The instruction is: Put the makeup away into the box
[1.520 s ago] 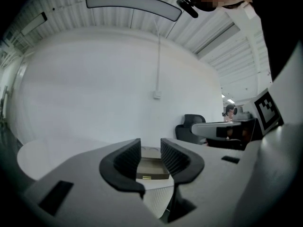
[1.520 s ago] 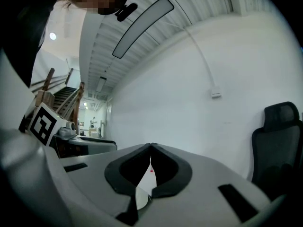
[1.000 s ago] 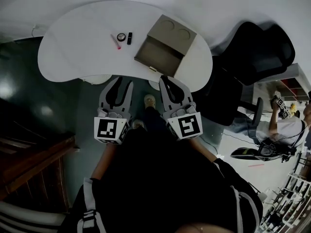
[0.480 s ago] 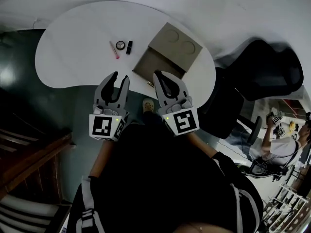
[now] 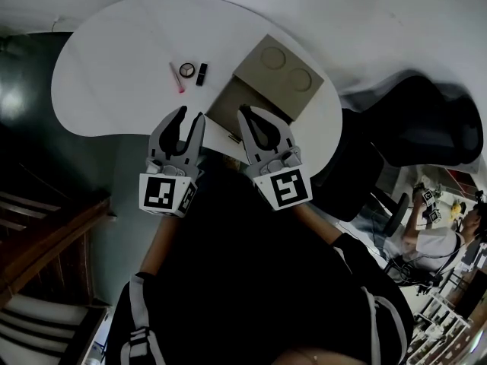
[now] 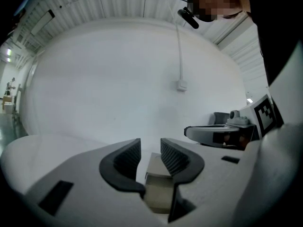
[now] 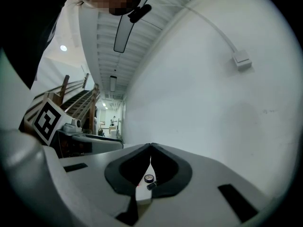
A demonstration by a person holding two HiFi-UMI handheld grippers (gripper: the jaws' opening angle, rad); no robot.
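1. Hanging over the near edge of the table (image 5: 114, 44), the left claw (image 6: 150, 149) has its jaws apart and holds nothing. The right claw (image 7: 150, 145) is pinched closed and is also empty.
2. Beyond them the box (image 5: 242, 97) lies open, with the pink pencil (image 5: 176, 77), round compact (image 5: 186, 70) and black tube (image 5: 202, 74) bunched just left of it.
3. Risk: because the pieces lie so close together, a claw reaching for one could knock its neighbour, roll the pencil away, or shove the box.
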